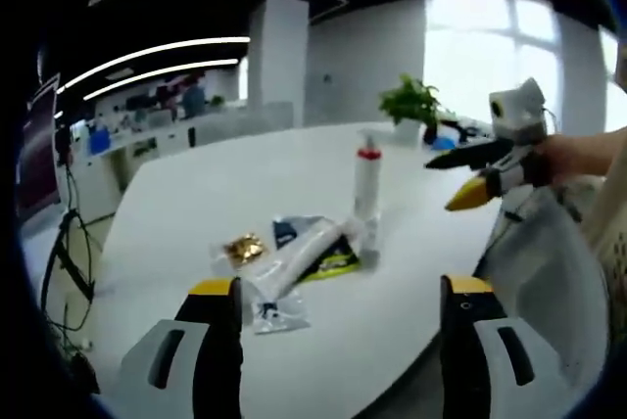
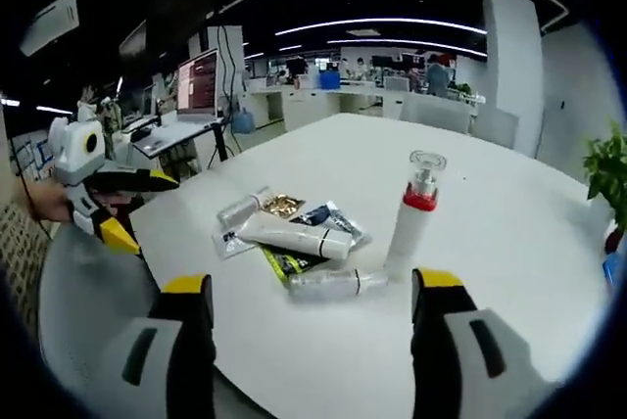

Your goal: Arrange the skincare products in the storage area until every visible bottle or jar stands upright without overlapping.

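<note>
Both grippers, left (image 1: 333,341) and right (image 2: 312,336), hover open and empty over the white table (image 2: 509,243), where one bottle (image 2: 411,218) stands while a tube (image 2: 294,236) and a clear bottle (image 2: 333,284) lie flat, so I'd grasp each mid-body and tip it up clear of its neighbours.

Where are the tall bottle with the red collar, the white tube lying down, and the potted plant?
Tall bottle (image 2: 407,233): right gripper view, on its white body.
White tube (image 2: 294,236): right gripper view, mid-length of its side.
Potted plant (image 1: 411,101): left gripper view, on its leaves.
</note>
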Demonstrator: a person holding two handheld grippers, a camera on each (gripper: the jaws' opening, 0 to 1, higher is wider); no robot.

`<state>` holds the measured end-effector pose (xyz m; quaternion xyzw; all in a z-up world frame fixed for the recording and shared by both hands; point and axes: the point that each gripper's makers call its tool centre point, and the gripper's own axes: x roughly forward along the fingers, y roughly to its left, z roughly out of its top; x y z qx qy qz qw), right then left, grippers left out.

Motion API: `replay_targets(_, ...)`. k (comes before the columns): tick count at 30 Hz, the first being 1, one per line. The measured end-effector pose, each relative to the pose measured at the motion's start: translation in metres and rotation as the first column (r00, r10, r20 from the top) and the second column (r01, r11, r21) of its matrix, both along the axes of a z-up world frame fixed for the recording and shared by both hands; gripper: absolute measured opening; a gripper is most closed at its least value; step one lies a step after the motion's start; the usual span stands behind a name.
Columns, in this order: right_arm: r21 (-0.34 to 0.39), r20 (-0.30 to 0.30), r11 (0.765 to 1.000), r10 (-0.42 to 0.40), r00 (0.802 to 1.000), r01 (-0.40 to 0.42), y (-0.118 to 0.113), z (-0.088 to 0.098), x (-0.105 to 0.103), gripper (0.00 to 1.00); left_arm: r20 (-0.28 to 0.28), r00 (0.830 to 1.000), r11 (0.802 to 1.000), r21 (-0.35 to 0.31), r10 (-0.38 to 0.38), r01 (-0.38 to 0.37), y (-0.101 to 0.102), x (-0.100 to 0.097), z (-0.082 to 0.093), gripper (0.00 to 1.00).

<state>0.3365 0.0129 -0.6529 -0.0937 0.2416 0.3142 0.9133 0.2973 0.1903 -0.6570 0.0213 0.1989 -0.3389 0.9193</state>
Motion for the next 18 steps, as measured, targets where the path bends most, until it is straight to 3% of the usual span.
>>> replay_targets(5, -0.054, -0.025, 0.996, 0.072, 0.997, -0.073, 0.013, -0.007, 0.012, 0.81, 0.004, 1.0, 1.0, -0.007, 0.009, -0.009, 0.001, 0.002, -0.001, 0.81)
replay_targets(9, -0.131, -0.046, 0.978, 0.157, 0.986, -0.162, 0.025, -0.013, 0.022, 0.79, 0.01, 1.0, 1.0, 0.002, 0.001, -0.001, 0.0, 0.002, -0.002, 0.82)
replay_targets(16, -0.266, -0.101, 0.91, 0.303, 0.948, -0.319, 0.043, -0.031, 0.039, 0.79, 0.018, 1.0, 1.0, 0.014, -0.019, 0.019, -0.003, 0.0, 0.0, 0.83)
replay_targets(18, -0.313, -0.129, 0.878, 0.339, 0.932, -0.363, 0.047, -0.037, 0.043, 0.79, 0.014, 1.0, 1.0, 0.003, -0.015, 0.015, -0.003, 0.0, 0.001, 0.83)
